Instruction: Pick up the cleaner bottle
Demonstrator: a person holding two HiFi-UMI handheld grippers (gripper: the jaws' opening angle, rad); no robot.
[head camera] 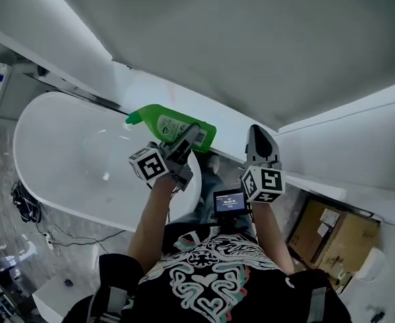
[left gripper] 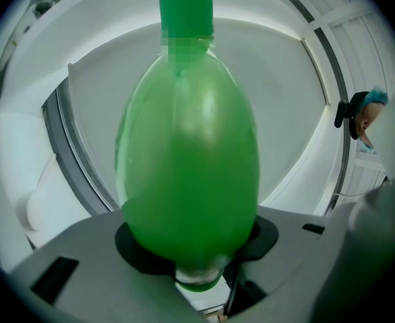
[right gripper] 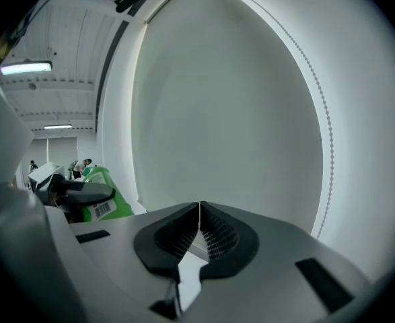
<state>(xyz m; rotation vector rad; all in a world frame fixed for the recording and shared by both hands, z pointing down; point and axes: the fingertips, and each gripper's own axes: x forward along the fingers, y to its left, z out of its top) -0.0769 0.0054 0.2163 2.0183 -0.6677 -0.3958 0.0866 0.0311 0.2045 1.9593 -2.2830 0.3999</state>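
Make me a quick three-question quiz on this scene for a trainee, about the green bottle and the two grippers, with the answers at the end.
1. Multiple choice: what is the left gripper shut on? A) a green bottle B) a sponge C) nothing
2. True or false: the right gripper has its jaws wide apart.
3. Fill in: in the head view, the large white fixture to the left of the bottle is a ____.

Key: 1 A. 2 False, its jaws are together with nothing between them. 3 bathtub.

No wording is legible; the label on the cleaner bottle [head camera: 163,121] shows only a barcode [right gripper: 101,210]
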